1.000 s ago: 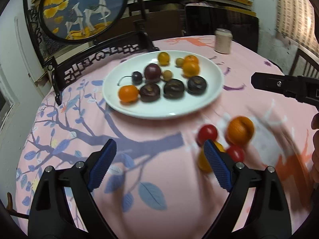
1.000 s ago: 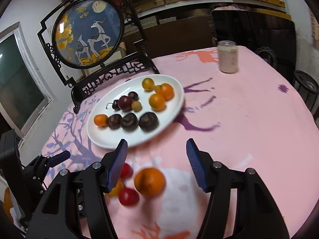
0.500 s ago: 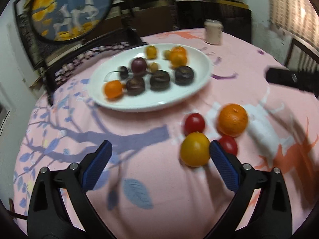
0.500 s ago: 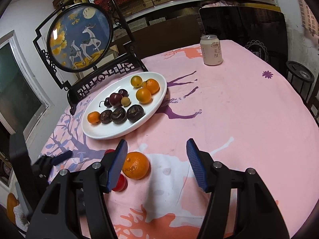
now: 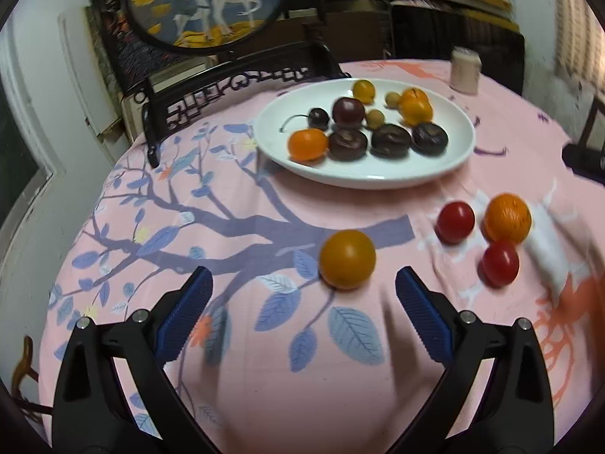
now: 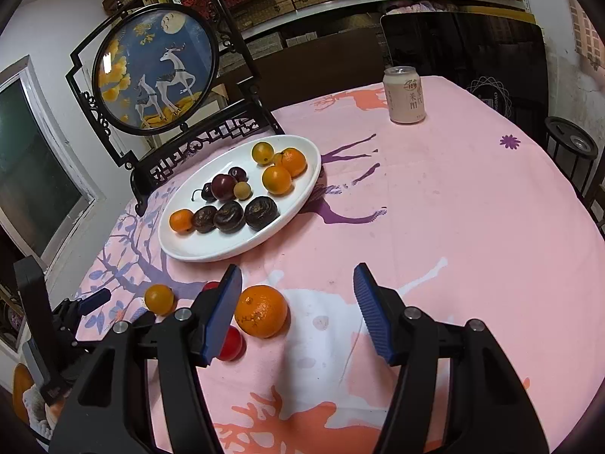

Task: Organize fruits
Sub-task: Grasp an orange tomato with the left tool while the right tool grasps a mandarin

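Fruits: four loose on the pink desk cloth, the rest on the white plate (image 5: 459, 151). Yellow-orange fruit (image 5: 347, 259) sits lower centre of the left wrist view, apart from the cluster at right: orange (image 5: 507, 217), red tomato (image 5: 455, 221), second red tomato (image 5: 500, 263).

Change: half a second ago the yellow-orange fruit lay close by the right pad; now it sits ahead of the left gripper (image 5: 301, 312), nearer the middle of the gap and beyond the pad tips. Jaws wide open, nothing between them. Judgement: left gripper is lining up on this fruit; no grasp yet.

Right gripper (image 6: 297, 312): jaws about half open, empty; the orange shows just beyond its left pad, no contact. Unchanged over the last second.

Room: bare cloth between loose fruit and plate rim; near half of the plate is free. Can (image 6: 404, 94) stands far back, well clear. Framed deer screen (image 6: 157, 70) is behind the plate.
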### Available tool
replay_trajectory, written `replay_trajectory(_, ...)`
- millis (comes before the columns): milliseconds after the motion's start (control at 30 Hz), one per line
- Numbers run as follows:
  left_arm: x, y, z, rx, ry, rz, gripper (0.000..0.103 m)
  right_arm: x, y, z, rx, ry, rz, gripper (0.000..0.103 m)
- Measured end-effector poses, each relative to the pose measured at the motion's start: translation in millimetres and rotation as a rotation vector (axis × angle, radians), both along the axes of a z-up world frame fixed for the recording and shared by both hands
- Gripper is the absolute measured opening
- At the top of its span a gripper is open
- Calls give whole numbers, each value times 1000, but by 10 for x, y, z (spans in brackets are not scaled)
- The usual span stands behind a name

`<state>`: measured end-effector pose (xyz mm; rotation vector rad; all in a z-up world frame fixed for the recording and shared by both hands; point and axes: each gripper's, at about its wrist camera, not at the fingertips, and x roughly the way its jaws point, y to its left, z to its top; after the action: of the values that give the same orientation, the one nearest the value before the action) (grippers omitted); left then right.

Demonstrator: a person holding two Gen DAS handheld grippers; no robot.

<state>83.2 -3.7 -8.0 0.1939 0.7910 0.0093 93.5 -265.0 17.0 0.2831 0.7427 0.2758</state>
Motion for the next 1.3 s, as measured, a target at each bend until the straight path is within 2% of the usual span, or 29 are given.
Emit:
replay_trajectory(300, 67, 6, -7, -91, 19, -36, 98, -2, 70, -25, -16, 7, 21, 62)
replay_trajectory(433, 59, -119, -17, -86, 15, -94, 97, 9, 84, -51, -26, 17, 21, 62)
replay_trajectory(533, 61, -224, -30, -76, 13, -136, 92, 29, 85, -73, -28, 27, 18, 62)
replay_trajectory(633, 90, -282, -94, -69, 46, -161, 73, 35, 96, -89, -29, 34, 23, 62)
replay_trajectory(700, 124, -288, -133, -85, 78, -171, 54, 35, 107, -95, -32, 36, 28, 62)
replay_trajectory(800, 168, -249, -158, -138, 118, -183, 39, 37, 134, -114, -36, 44, 41, 62)
replay_trajectory(1000, 203, -133, -119, -210, 120, -160, 37, 59, 218, -202, -18, 89, 90, 62)
replay_trajectory(1300, 213, -114, -115, -181, 113, -141, 36, 61, 396, -344, -63, 102, 116, 62)
